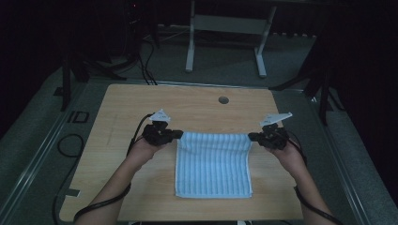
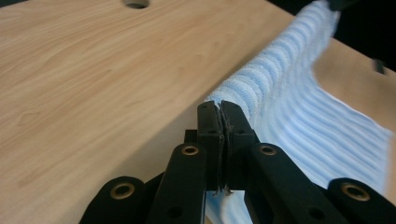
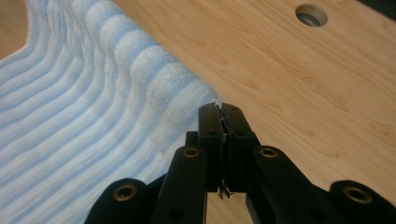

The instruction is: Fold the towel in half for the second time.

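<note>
A light blue striped towel (image 1: 213,166) lies on the wooden table (image 1: 131,103), its far edge lifted off the surface. My left gripper (image 1: 177,134) is shut on the towel's far left corner. My right gripper (image 1: 252,137) is shut on the far right corner. In the left gripper view the jaws of the left gripper (image 2: 220,106) pinch the rolled edge of the towel (image 2: 289,79), which stretches away to the right. In the right gripper view the right gripper (image 3: 219,108) clamps the towel (image 3: 93,93) where its edge runs off to the upper left.
A round cable hole (image 1: 223,100) sits near the table's far edge. Bare wood lies beyond the towel and on both sides. White desk legs (image 1: 190,42) stand on the floor behind. Black cables (image 1: 70,140) trail off the left side.
</note>
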